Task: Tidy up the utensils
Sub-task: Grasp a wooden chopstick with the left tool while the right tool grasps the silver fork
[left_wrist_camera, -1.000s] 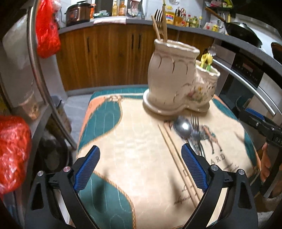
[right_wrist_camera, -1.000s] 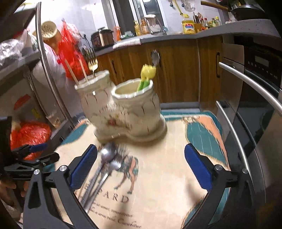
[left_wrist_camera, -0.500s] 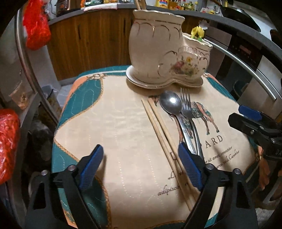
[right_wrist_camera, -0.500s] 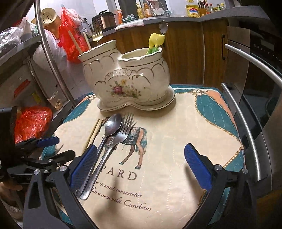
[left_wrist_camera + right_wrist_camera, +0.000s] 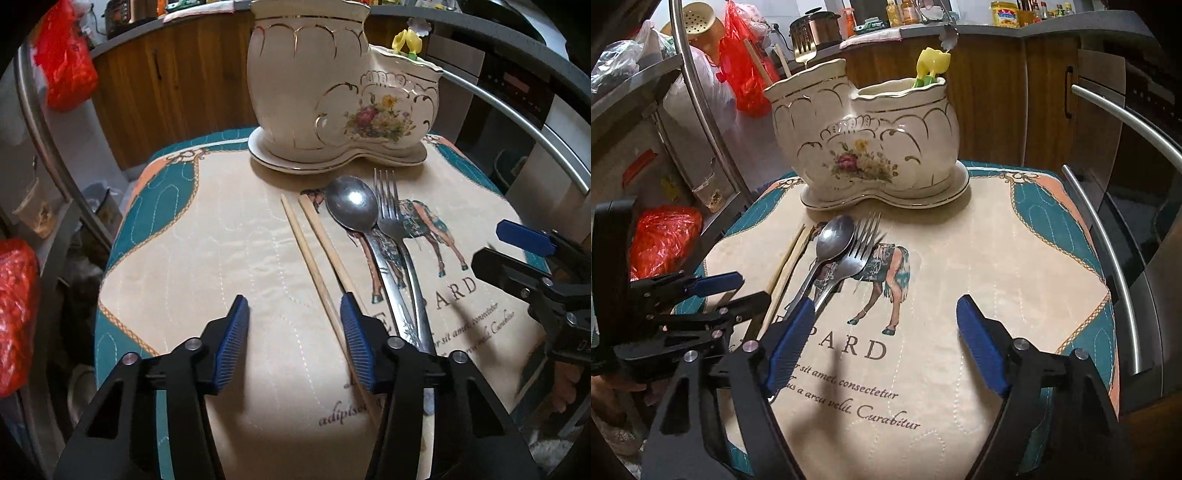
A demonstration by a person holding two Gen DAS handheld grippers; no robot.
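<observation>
Left gripper (image 5: 293,312) tilted down, closing, empty

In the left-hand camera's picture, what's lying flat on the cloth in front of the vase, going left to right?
Two wooden chopsticks → spoon → fork, all lying loose, heads toward the vase.

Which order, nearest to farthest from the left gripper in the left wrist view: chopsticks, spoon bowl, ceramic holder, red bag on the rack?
From the left gripper, jaws closing on nothing:
1. Chopsticks, running past its right finger.
2. Spoon bowl, ahead and right, beside the fork.
3. Ceramic holder, at the mat's far edge.
4. Red bag, upper left, off the table.
</observation>
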